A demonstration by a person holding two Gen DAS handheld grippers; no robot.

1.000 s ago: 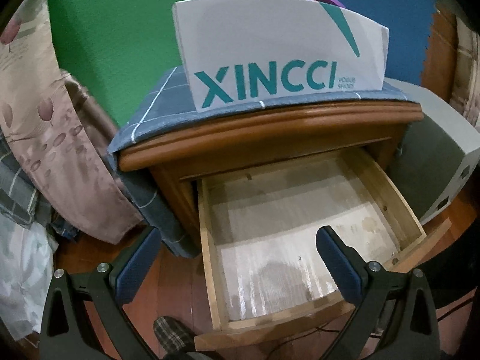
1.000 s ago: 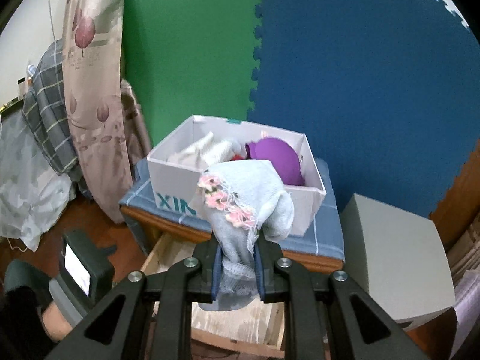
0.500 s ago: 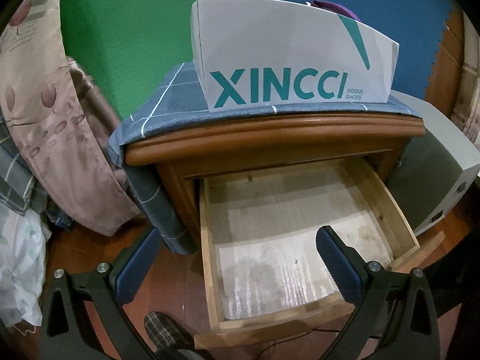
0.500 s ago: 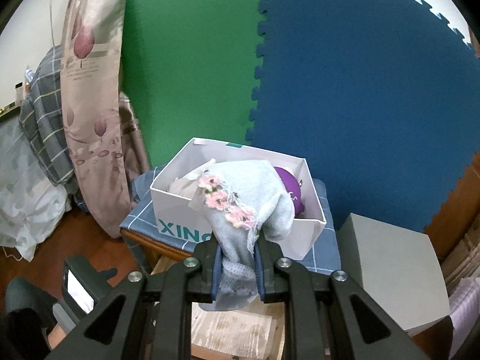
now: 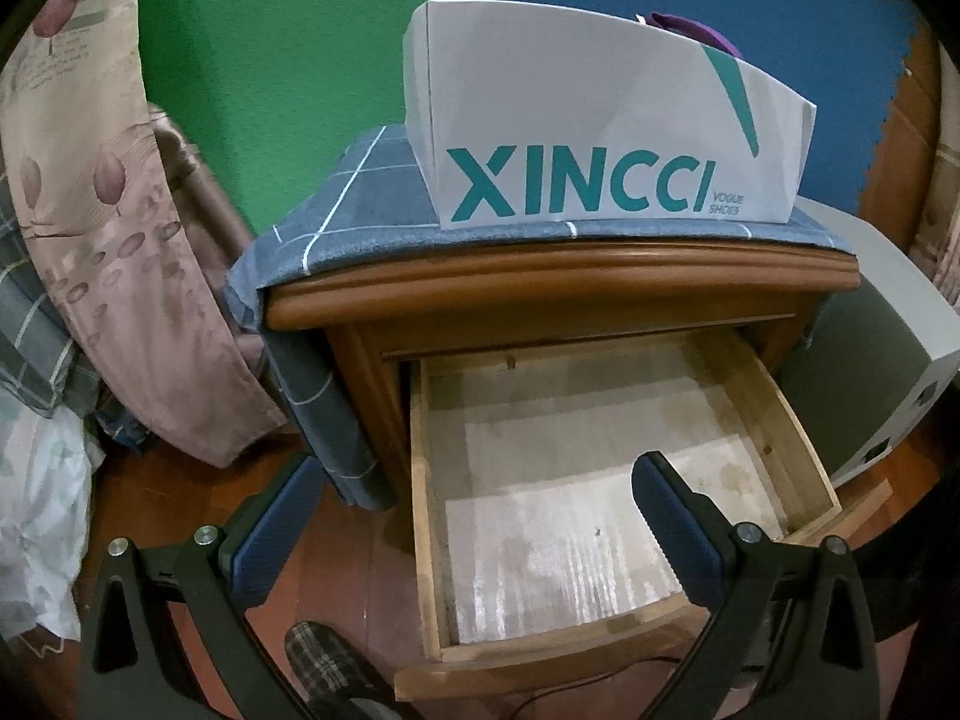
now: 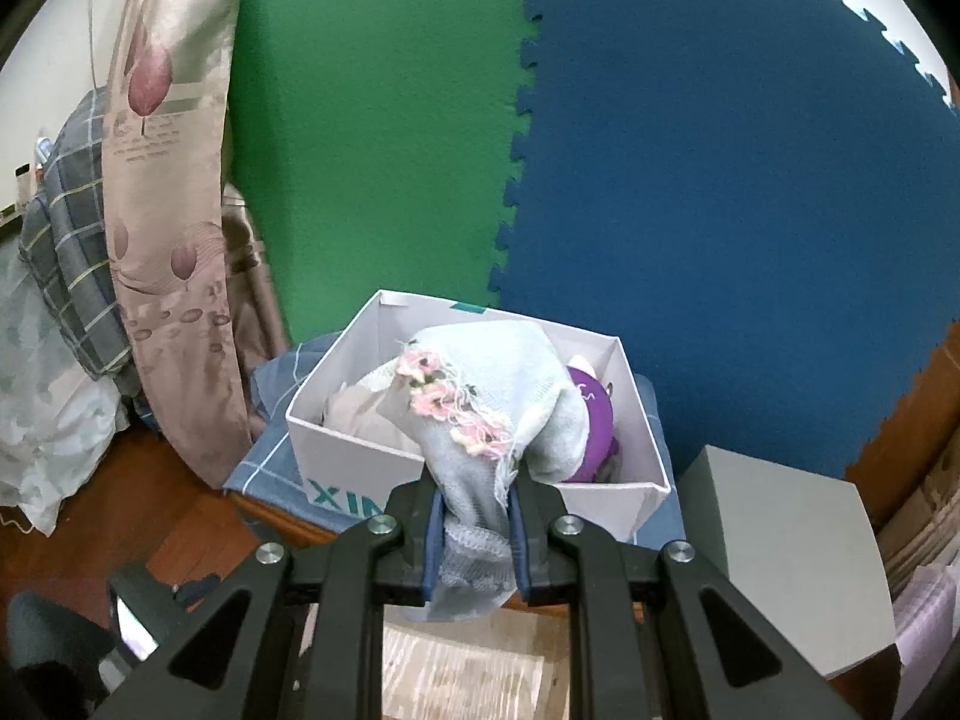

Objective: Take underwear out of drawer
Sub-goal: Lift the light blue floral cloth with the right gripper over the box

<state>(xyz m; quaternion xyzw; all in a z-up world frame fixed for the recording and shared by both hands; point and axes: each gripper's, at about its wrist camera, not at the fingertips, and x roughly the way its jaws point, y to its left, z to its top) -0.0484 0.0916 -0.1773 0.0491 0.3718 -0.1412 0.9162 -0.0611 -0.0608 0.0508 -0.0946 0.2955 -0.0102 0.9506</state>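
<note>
Underwear (image 6: pixel 480 420) now over box (image 6: pixel 336 456), perhaps touching; drawer (image 5: pixel 780 396) bare.

Left wrist view: close, looking steeply down into the open drawer (image 5: pixel 606 480), with the white shoe box (image 5: pixel 600 138) in the upper frame. Right wrist view: higher, looking down into the same shoe box (image 6: pixel 480 420) at lower centre. Both share the box and the green-and-blue foam wall (image 6: pixel 540 150).

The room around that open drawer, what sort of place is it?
Probably a bedroom at home. A wooden nightstand with a pulled-out drawer stands by a flowered curtain, with checked bedding heaped beside it and foam mats lining the wall.
</note>
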